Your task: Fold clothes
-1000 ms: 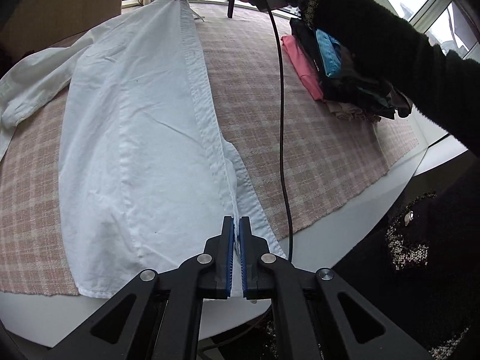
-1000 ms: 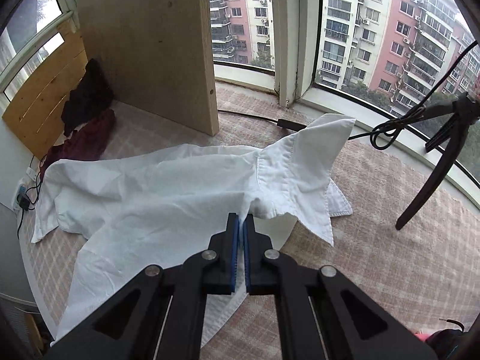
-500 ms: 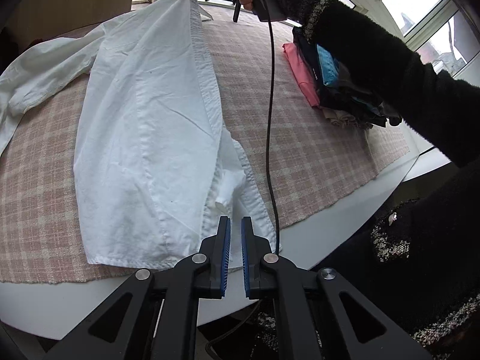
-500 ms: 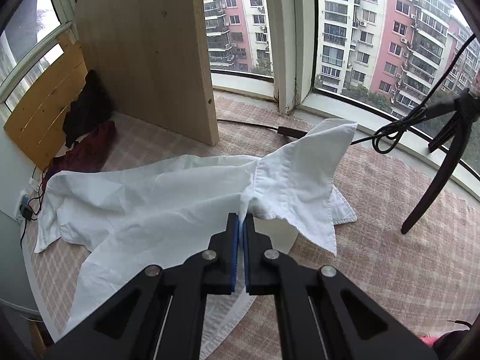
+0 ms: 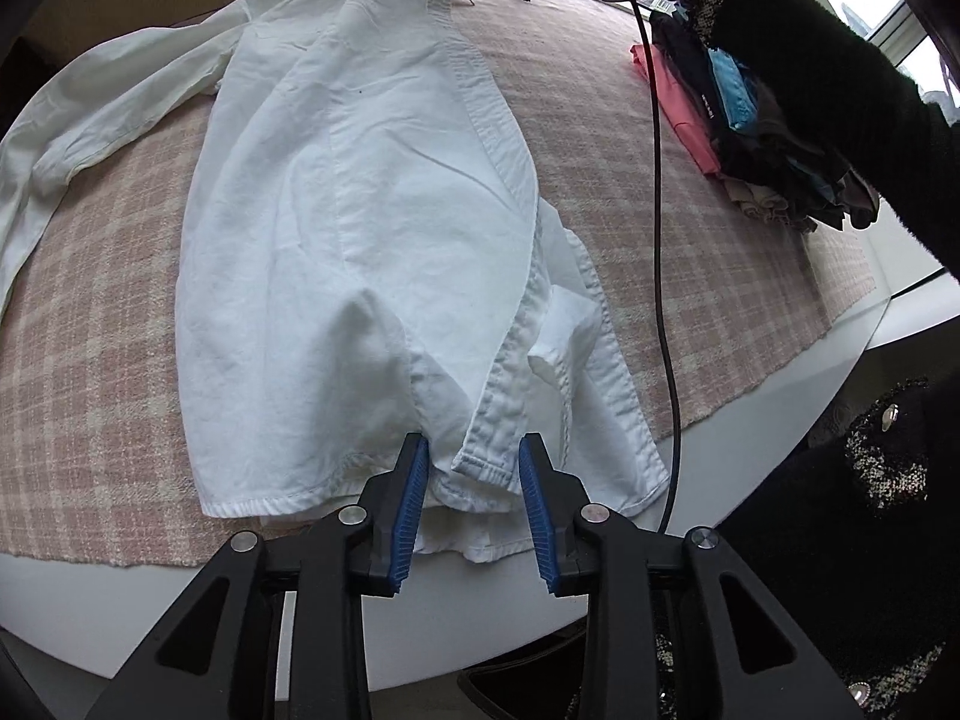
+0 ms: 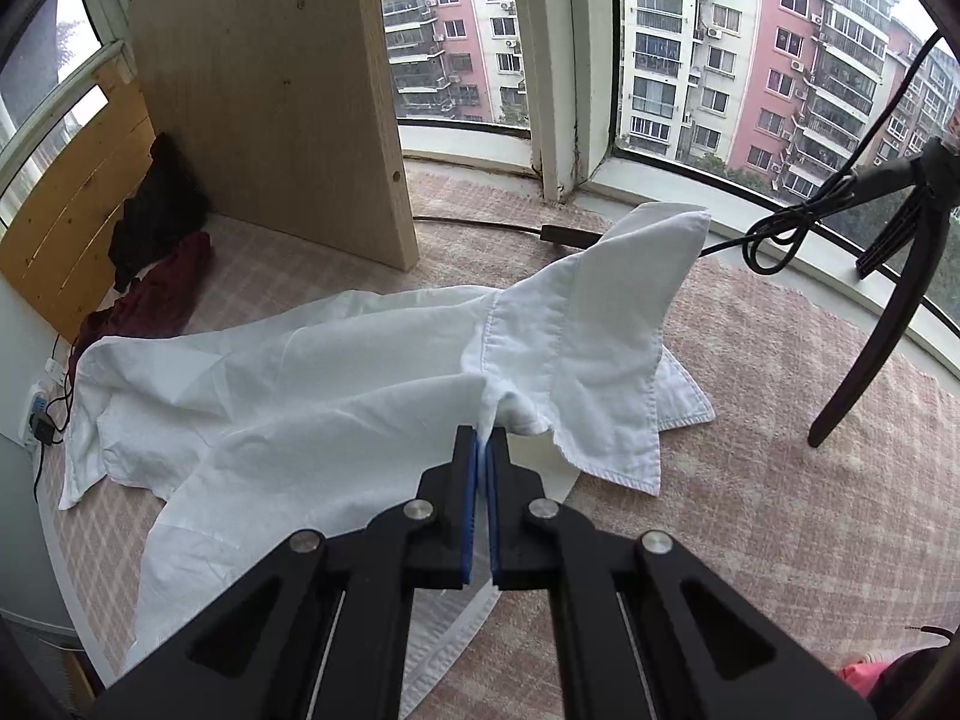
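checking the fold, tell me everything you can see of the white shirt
The shirt is white woven cloth, cotton by its look, creased, with stitched seams and a placket. It lies lengthwise on the pink checked cloth, one sleeve trailing left. Its hem is bunched near the table edge between the open jaws of the left gripper. The right gripper is shut on the fabric beside the collar, holding that end lifted.

A white button-front shirt (image 5: 360, 228) lies lengthwise across a pink checked cloth on the worktop, one front panel folded over, its hem bunched at the near edge, a sleeve trailing left, and its collar end lifted off the surface.
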Available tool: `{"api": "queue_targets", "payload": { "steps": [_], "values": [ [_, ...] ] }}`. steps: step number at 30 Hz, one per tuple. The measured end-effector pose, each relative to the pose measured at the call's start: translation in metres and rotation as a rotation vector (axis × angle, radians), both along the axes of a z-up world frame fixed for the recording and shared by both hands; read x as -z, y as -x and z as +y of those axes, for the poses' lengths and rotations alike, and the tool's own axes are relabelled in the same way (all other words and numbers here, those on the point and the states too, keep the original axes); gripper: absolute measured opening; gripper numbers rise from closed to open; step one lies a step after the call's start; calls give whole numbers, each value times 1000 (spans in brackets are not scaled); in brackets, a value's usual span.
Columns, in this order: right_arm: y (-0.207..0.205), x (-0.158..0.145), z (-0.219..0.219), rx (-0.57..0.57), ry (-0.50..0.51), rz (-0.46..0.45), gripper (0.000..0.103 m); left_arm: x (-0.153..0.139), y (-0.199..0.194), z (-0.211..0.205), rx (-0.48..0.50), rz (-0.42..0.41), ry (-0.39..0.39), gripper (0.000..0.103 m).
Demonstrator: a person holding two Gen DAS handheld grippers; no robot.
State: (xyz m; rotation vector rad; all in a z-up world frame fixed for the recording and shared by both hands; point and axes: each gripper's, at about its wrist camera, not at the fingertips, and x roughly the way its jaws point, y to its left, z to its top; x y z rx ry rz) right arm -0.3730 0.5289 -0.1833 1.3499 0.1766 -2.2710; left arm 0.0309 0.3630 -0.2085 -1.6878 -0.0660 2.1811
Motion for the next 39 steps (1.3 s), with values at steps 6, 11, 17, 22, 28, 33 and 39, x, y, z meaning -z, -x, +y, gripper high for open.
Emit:
{"api": "queue_targets", "payload": {
  "steps": [6, 11, 17, 22, 28, 33, 39],
  "values": [
    [-3, -2, -1, -26, -29, 5, 3, -34, -12, 7, -17, 92, 121, 30],
    [-3, -1, -2, -33, -32, -2, 3, -30, 9, 20, 97, 110, 117, 33],
    [-3, -1, 3, -33, -30, -6, 3, -16, 9, 18, 138, 26, 33, 18],
    [-4, -5, 8, -36, 3, -7, 3, -26, 2, 8, 112, -3, -79, 1],
    [-2, -22, 7, -26, 48, 40, 3, -81, 14, -17, 42, 118, 86, 1],
    [11, -33, 8, -2, 67, 60, 3, -76, 33, 2, 119, 145, 136, 1],
    [4, 3, 6, -22, -161, -23, 17, -58, 34, -3, 154, 111, 160, 1]
  ]
}}
